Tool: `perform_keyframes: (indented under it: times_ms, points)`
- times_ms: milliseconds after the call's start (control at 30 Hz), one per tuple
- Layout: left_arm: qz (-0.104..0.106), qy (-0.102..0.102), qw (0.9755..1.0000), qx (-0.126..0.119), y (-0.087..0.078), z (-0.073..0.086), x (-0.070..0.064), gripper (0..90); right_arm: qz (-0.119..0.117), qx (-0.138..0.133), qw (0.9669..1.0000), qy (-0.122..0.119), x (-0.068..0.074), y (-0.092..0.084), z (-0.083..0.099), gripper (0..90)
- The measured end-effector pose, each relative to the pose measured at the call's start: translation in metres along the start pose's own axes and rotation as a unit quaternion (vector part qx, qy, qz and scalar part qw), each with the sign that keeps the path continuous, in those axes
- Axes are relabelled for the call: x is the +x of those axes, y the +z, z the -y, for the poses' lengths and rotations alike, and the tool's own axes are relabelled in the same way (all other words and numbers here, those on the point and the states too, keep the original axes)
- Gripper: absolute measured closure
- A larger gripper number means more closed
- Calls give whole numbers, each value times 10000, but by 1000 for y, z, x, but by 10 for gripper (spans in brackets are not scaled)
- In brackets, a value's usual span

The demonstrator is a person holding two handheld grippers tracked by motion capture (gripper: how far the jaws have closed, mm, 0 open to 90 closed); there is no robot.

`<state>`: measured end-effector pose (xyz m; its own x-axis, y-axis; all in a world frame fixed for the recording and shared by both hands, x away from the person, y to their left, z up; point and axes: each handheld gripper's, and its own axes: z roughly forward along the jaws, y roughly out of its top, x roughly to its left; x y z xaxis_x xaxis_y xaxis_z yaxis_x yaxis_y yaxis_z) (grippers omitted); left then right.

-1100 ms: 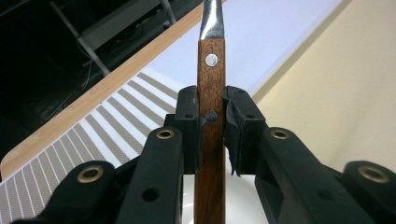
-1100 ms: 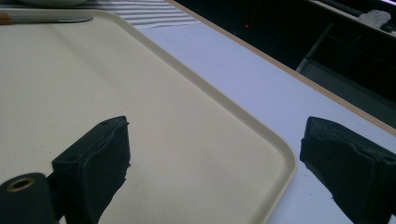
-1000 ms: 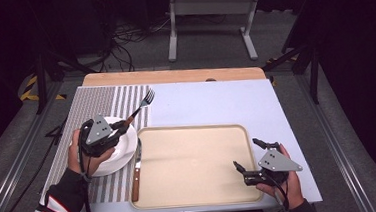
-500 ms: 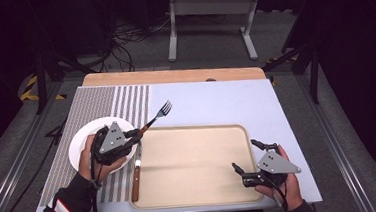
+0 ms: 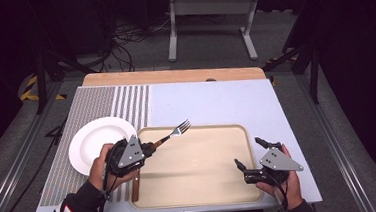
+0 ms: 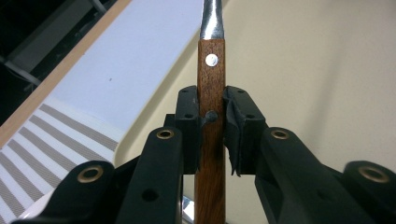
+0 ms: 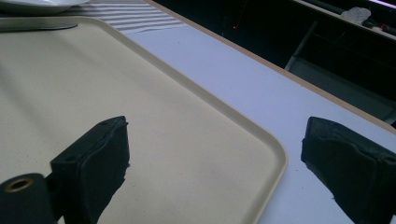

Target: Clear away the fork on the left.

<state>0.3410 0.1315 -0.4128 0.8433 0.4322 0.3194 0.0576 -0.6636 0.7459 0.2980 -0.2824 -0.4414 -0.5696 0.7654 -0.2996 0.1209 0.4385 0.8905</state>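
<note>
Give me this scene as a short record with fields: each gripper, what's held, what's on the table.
left gripper: shut on the fork by its wooden handle, over the tray's left edge
right gripper: open, holding nothing, at the tray's right edge
tray: beige, nothing lying in it
plate: white, on the striped mat
knife: left of the tray

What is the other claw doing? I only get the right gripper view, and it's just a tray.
Observer: The left claw is shut on a fork by its wooden handle, tines out over the tray near its far left corner.
Operator: Is anything lying under it?
Observer: A wooden-handled knife lies by the tray's left rim, partly under that claw.
Operator: Any food around?
Observer: None; the white plate sits bare on the striped mat.
</note>
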Motion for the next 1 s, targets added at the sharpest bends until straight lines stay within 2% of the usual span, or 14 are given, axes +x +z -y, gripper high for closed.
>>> perform_keyframes:
  times_ms: [100, 167, 267, 333, 400, 467, 600, 667, 767, 833, 1000]
  points:
    - [49, 90, 9999, 86, 3, 0, -6, 771, -9, -5, 10000, -25, 1, 0, 0, 87]
    - [201, 60, 9997, 106, 5, 0, -10, 771, -2, -4, 10000, -24, 0, 0, 0, 87]
    - [403, 129, 9988, 264, 9, 0, -19, 771, 20, -7, 10000, -6, 0, 0, 0, 87]
    - [445, 156, 9984, 324, 12, 0, -23, 771, 35, -10, 10000, -11, -1, -1, 0, 87]
    - [662, 101, 9969, 407, 15, 0, -26, 771, 77, -2, 10000, -13, -2, -1, 0, 87]
    - [773, 110, 9957, 497, 18, -1, -31, 771, 171, 10, 9999, -21, -4, -3, 0, 89]
    - [876, 234, 9937, 652, 23, -3, -38, 771, 253, -41, 9996, 85, -9, -6, 0, 89]
    - [900, 221, 9932, 700, 26, -2, -41, 771, 244, -35, 9996, 115, -10, -7, 0, 89]
    - [969, 346, 9916, 782, 29, -2, -44, 771, 228, -18, 9997, 74, -9, -6, 1, 91]
    - [1024, 348, 9912, 758, 29, -1, -45, 771, 241, -11, 9997, 30, -8, -6, 1, 91]
    - [1088, 381, 9890, 926, 33, 1, -51, 770, 221, 0, 9998, 10, -8, -6, 1, 93]
